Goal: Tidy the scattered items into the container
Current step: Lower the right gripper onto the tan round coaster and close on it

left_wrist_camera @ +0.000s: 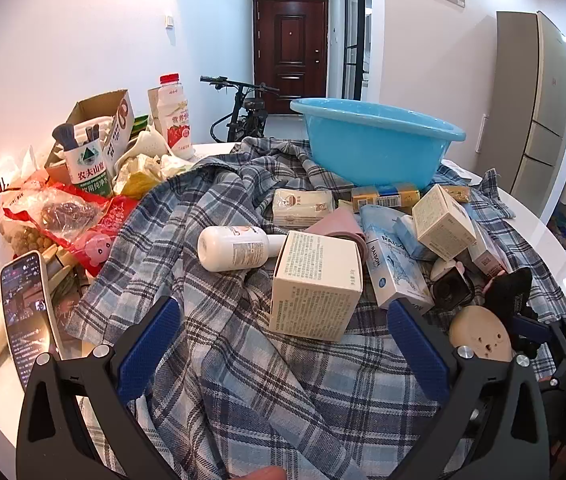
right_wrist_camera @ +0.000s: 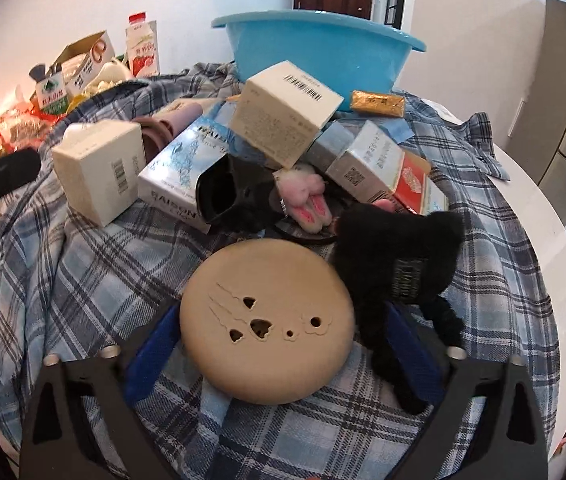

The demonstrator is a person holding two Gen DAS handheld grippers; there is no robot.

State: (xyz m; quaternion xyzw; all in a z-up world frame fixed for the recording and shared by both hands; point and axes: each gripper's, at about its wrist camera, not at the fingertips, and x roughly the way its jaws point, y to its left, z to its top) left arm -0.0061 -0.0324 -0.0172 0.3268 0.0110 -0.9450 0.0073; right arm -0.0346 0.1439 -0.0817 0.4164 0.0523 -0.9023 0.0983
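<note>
**Both grippers open over the clutter, basin not yet loaded**

Left wrist view: the left gripper hovers above the plaid shirt with its jaws spread wide and nothing between them. Just ahead stands a cream carton, tilted on the wrinkled cloth, with a white bottle lying on its side to its left. Behind them lies a heap of small boxes, and beyond that the blue basin, the container for this task, sits on the far part of the shirt. From this angle its inside is hidden, so I cannot tell what it holds. A phone lies on the tabletop at the left edge.

Right wrist view: the right gripper has its jaws open on either side of a tan round disc, the blue pads near its edges; contact is not clear. A black fuzzy item touches the disc's right side and drapes over the right pad.

Likely risks: closing now could catch the fuzzy item together with the disc, dragging it or spoiling the grip. The disc's smooth domed edge may slip from the pads. Lifting could tug the loose shirt and topple the stacked boxes.
</note>
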